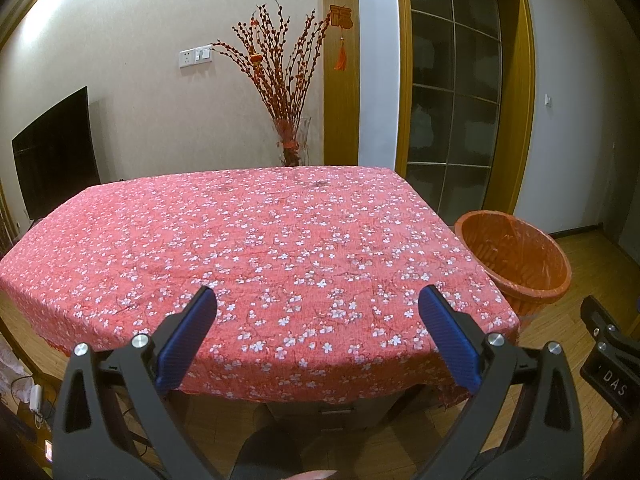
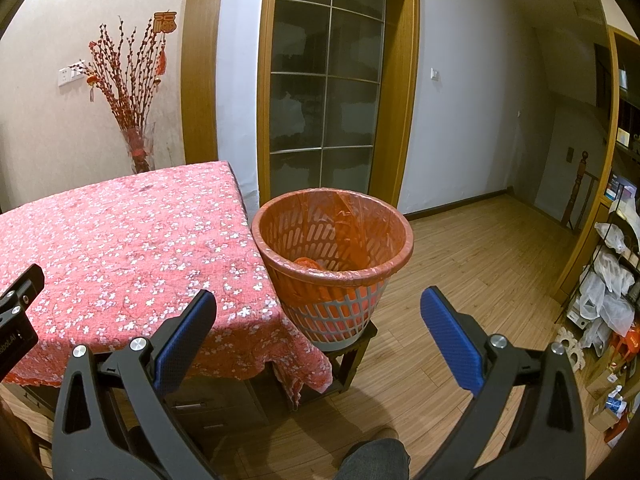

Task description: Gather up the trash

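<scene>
Up front, the left gripper (image 1: 316, 300) hangs over the near edge of a table (image 1: 248, 240) covered with a red cloth printed with small white blossoms. Its two blue-padded fingers (image 1: 188, 340) stand wide apart and hold nothing. The cloth shows no loose item on it in this view. At about two o'clock from that gripper, just beside the table's right edge, stands the trash basket (image 1: 516, 256), lined with a thin orange-red bag.

The right gripper (image 2: 318, 302) points toward the same basket (image 2: 332, 240), which sits at roughly twelve o'clock from it, upright on a low dark stool (image 2: 360, 344) that touches the draped corner of the tablecloth. Its blue fingers (image 2: 448, 340) are likewise spread wide, with nothing between them. Inside the basket, low against the liner, lies something orange (image 2: 306, 262); what it is cannot be told. The grey slotted wall of the basket shows below the bag's rim.

At about nine o'clock in the right wrist view, part of the left gripper's black body (image 2: 16, 312) pokes in over the cloth; correspondingly, the right gripper's body (image 1: 608, 352) appears at four o'clock in the left wrist view.

Behind the table, a glass vase of red branches (image 1: 288, 92) stands against the wall, and a dark screen (image 1: 56, 148) sits at ten o'clock. A person's knee (image 2: 372, 460) shows at six o'clock above the wooden floor (image 2: 460, 248).
</scene>
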`<state>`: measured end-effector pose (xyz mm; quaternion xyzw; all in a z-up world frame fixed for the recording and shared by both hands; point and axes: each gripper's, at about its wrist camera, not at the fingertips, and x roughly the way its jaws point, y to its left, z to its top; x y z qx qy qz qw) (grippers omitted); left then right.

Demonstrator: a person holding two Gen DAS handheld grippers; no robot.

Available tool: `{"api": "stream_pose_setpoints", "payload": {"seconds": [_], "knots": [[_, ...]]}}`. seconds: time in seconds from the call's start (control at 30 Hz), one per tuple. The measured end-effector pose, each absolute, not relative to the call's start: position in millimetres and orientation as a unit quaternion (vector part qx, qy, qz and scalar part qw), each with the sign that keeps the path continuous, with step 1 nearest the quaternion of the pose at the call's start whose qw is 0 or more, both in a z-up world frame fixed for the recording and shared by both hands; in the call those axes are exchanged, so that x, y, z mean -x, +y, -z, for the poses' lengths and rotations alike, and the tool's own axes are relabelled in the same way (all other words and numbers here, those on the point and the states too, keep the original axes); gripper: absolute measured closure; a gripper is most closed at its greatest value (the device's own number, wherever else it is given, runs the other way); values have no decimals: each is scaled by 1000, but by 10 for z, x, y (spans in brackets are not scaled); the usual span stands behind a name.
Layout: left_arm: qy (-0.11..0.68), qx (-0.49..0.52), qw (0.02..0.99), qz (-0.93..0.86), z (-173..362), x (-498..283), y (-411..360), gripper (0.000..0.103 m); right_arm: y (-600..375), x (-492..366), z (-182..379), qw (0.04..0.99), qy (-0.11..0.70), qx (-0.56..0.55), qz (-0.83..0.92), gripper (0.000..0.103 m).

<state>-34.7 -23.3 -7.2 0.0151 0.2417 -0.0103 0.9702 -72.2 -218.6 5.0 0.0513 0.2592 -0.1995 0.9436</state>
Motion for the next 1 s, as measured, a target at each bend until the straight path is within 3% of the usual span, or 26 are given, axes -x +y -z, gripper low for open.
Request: {"api": "stream_pose_setpoints", "payload": {"seconds": [1.0], "knots": [[243, -17, 970, 5, 68, 342, -213, 4, -2193, 730, -44, 944, 261, -50, 198, 2]]}}
